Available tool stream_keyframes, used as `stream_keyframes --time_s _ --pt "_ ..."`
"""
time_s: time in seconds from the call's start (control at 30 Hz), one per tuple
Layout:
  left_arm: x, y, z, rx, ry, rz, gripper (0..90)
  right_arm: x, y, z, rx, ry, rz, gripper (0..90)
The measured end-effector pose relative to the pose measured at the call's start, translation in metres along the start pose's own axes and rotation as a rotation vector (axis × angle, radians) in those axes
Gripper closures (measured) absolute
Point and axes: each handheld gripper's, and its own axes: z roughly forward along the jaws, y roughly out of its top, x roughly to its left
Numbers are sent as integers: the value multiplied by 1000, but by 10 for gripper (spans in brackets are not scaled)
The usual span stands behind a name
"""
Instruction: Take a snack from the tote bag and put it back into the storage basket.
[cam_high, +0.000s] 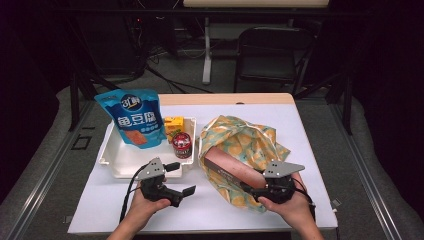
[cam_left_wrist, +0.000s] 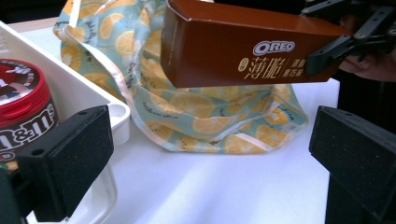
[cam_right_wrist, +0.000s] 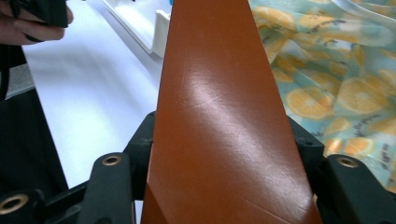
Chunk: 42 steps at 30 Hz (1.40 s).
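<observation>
Two grippers are in your hands. Your right gripper (cam_high: 267, 186) squeezes one end of the brown cookie box (cam_high: 231, 167), holding it up over the lemon cloth bag (cam_high: 240, 135). Your left gripper (cam_high: 181, 179) has its jaws wide apart with nothing in them, near the white tray (cam_high: 112, 161). In the tray stand a red candy tub (cam_high: 182, 145), a blue snack bag (cam_high: 134, 117) and a small yellow box (cam_high: 174, 123).

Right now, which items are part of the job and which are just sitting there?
In the job:
- Oreo box, clamped in the right gripper
- orange-print cloth bag under it
- left gripper, open, holding nothing

Lying about:
- white tray
- blue snack pouch
- M&M's tub
- small yellow box
</observation>
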Motion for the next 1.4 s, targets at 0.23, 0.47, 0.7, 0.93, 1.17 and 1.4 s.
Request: stream_keyframes --time_s 0.23,0.47,0.7,0.93,1.17,1.4 --pt "2 1 1 7 -30 28 0 6 3 3 -8 49 -39 426" --pt "4 0 3 13 -57 58 0 14 5 9 2 92 -80 426" --pt "6 -2 5 21 -110 70 0 24 6 15 5 150 -124 426" --pt "8 -3 5 37 -155 90 6 27 6 18 7 204 -152 426" --pt "7 -5 7 32 -184 108 58 29 5 19 10 239 -173 426" --pt "4 -6 8 32 -222 132 135 30 4 19 13 270 -191 426"
